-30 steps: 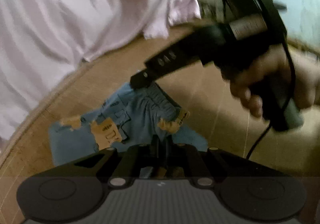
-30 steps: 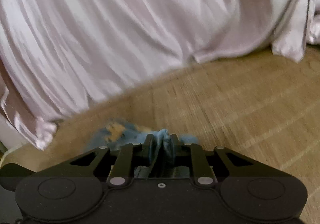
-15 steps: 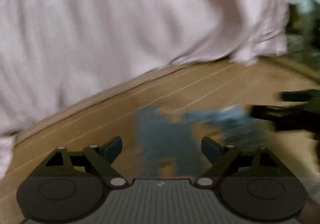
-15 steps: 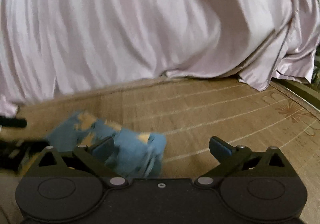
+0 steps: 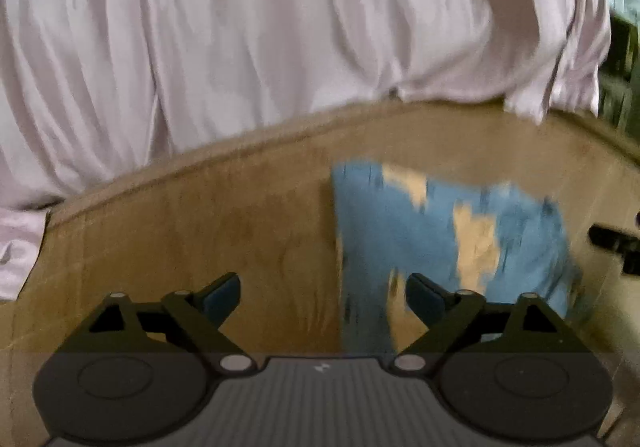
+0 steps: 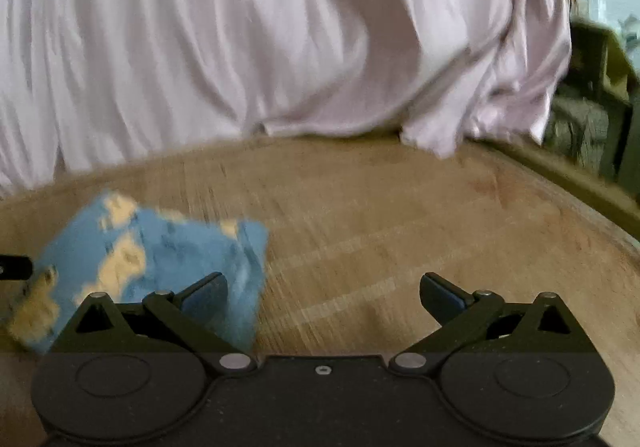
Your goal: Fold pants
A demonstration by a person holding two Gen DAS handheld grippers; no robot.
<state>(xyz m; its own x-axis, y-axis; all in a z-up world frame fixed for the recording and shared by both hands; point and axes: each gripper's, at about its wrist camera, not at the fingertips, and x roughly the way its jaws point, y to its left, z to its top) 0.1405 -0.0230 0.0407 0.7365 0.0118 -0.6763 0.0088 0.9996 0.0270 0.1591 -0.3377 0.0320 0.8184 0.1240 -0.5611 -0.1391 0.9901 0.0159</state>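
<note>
Two grippers: left gripper (image 5: 322, 297) and right gripper (image 6: 323, 295) are gaping wide, holding nothing.
Pants (image 5: 448, 243): lying folded beside both; soft, limp denim, gripping best at edges.

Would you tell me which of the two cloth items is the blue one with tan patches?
The folded pants lying on the wooden floor; the other cloth, the pale pink sheet, is plain and hangs behind them.

Ahead of my left gripper (image 5: 322, 297), its fingers spread wide, the bare tan woven floor mat (image 5: 224, 215) lay free to the left. The folded blue denim pants with tan patches (image 5: 448, 231) blocked the right. My right gripper (image 6: 322, 293), likewise spread, had clear mat ahead. The draped pale pink satin sheet (image 6: 248, 39) walled off the far side. Past the mat's right edge stood dark furniture, perhaps shelving (image 6: 592, 95), too blurred to tell.
</note>
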